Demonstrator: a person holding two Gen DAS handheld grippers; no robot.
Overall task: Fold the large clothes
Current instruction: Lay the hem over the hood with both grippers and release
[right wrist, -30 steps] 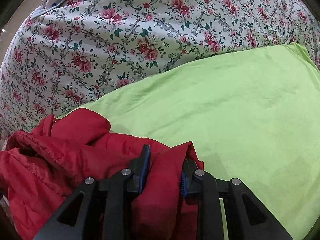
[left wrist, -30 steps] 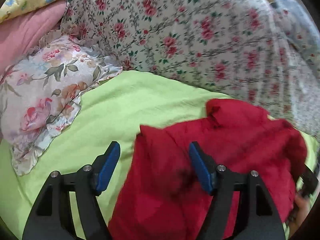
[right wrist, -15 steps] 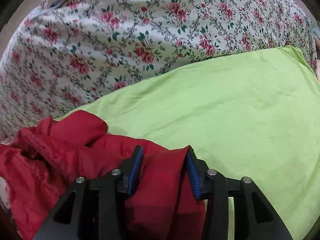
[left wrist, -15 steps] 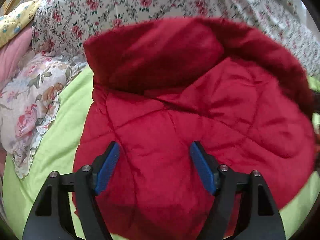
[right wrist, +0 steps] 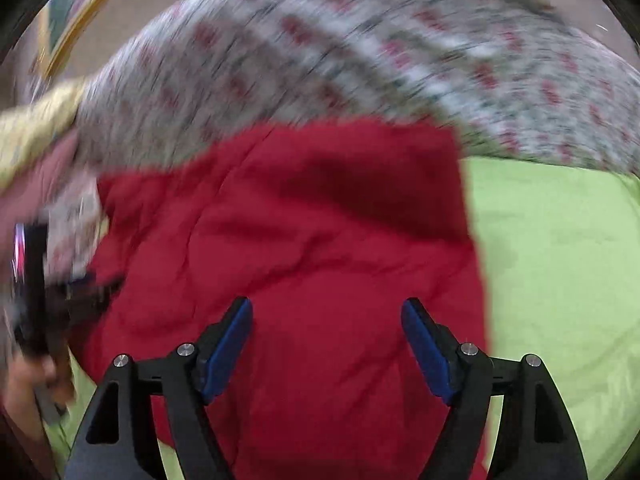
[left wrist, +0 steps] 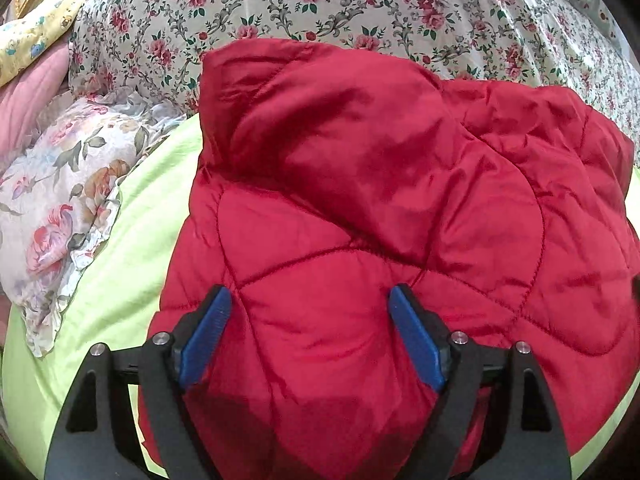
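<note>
The red quilted jacket (left wrist: pixel 380 220) lies bunched on the lime-green sheet (left wrist: pixel 132 240) of the bed, and both sets of tongs hang over it. From the left wrist view, the left tongs (left wrist: pixel 310 336) point down at the jacket with their jaws opening; the blue pads (left wrist: pixel 206 338) stand clear on either side of the padded cloth, which bulges up between and beneath them without being pinched, so this pair is released. Beyond the left tongs the jacket rises into a folded hump, its far edge lying against the rose-patterned quilt (left wrist: pixel 360 8). Out to the left of these tongs a frilled floral pillow (left wrist: pixel 60 208) rests on the green sheet, and further off in the same direction sit a pink cushion (left wrist: pixel 28 96) and a yellow printed cloth (left wrist: pixel 36 36). The right wrist view is smeared by motion, so details there are uncertain. The right tongs (right wrist: pixel 326 344) also have their jaws opening, with the red jacket (right wrist: pixel 300 240) spread below and between the pads but apparently not clamped; they too are released. To the right of these tongs the green sheet (right wrist: pixel 560 280) lies bare, and ahead of them the flowered quilt (right wrist: pixel 360 60) fills the view. At the far left edge a dark shape, probably the other tool, and part of a hand (right wrist: pixel 28 376) show in the blur.
</note>
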